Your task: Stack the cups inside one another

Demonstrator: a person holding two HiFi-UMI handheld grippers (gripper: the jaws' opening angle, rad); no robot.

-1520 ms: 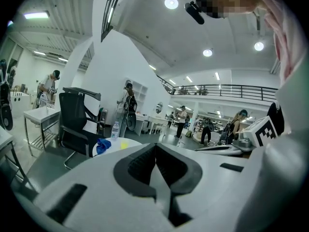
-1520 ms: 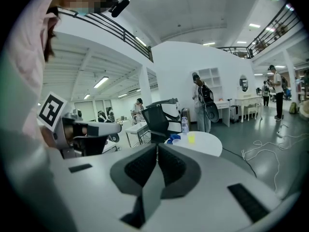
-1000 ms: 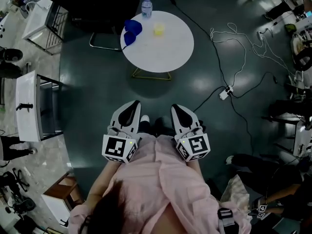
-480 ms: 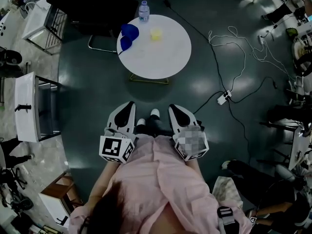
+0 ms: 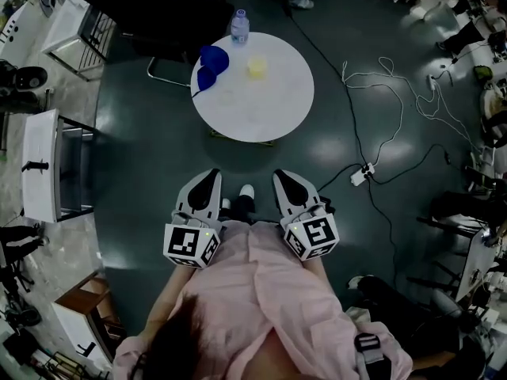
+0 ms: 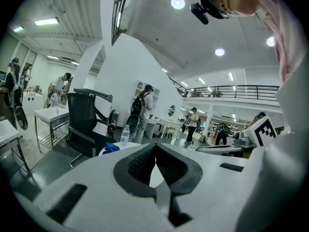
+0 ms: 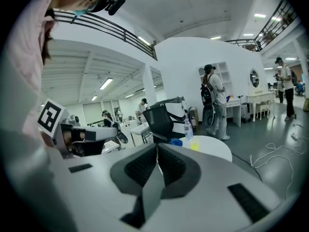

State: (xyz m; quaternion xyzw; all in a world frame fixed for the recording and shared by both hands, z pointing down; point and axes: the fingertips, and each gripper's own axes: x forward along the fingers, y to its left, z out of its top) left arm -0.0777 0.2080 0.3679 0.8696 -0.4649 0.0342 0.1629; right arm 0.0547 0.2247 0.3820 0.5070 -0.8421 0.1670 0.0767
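On the round white table (image 5: 269, 105) ahead stand two blue cups (image 5: 212, 58) at its far left, side by side, and a small yellow cup (image 5: 257, 67) near the far middle. My left gripper (image 5: 211, 176) and right gripper (image 5: 283, 177) are held side by side close to my body, well short of the table, both shut and empty. The left gripper view shows its tips (image 6: 155, 147) meeting, with a blue cup (image 6: 110, 148) far beyond them. The right gripper view shows shut jaws (image 7: 157, 148) with the yellow cup (image 7: 194, 145) and a blue cup (image 7: 175, 142) in the distance.
A water bottle (image 5: 239, 26) stands at the table's far edge. A black office chair (image 5: 150, 6) is behind the table. White cables and a power strip (image 5: 360, 172) lie on the floor to the right. A white trolley (image 5: 47, 169) stands left. People stand in the background (image 7: 216, 103).
The table now sits a little nearer and lower in the head view as I step toward it. Both grippers stay shut in front of my body.
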